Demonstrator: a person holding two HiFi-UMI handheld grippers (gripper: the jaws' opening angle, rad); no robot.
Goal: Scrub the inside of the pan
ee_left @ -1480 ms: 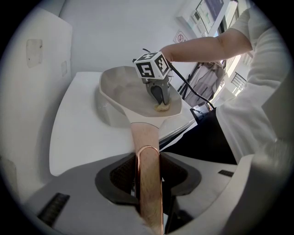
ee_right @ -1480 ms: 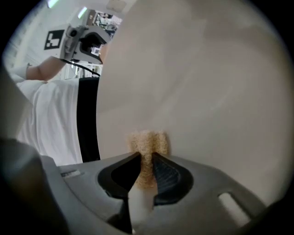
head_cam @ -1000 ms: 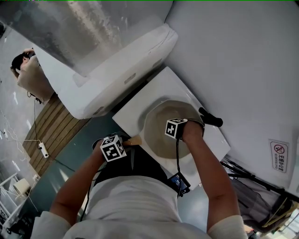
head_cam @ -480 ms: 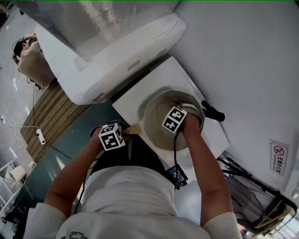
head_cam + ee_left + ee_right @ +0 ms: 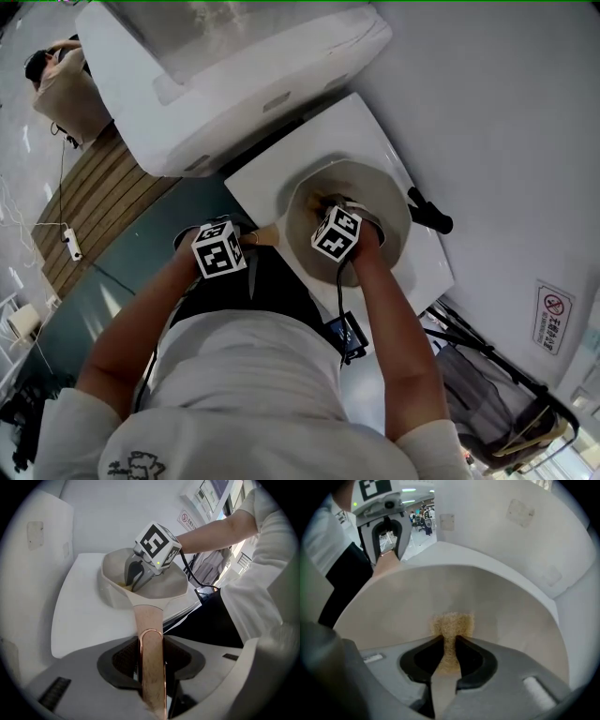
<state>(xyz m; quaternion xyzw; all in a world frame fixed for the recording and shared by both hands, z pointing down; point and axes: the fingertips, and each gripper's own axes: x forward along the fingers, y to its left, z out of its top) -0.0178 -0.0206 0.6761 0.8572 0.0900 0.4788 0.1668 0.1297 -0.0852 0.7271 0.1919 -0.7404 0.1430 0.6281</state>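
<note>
1. Two grippers are in use. My left gripper [image 5: 150, 670] has its fingers clamped on the coppery handle [image 5: 151, 637], which sticks out from the pan [image 5: 396, 214] on its near-left side.
2. The pan sits on a white counter [image 5: 281, 183] with its beige inside facing up.
3. My right gripper [image 5: 449, 645] points down into the pan, its fingers pinched together on a tan scouring pad [image 5: 451, 623].
4. The pad's free end lies against the pan's inner surface, on the side toward the handle.
5. A large white unit [image 5: 234, 103] stands beyond the counter at far left.
</note>
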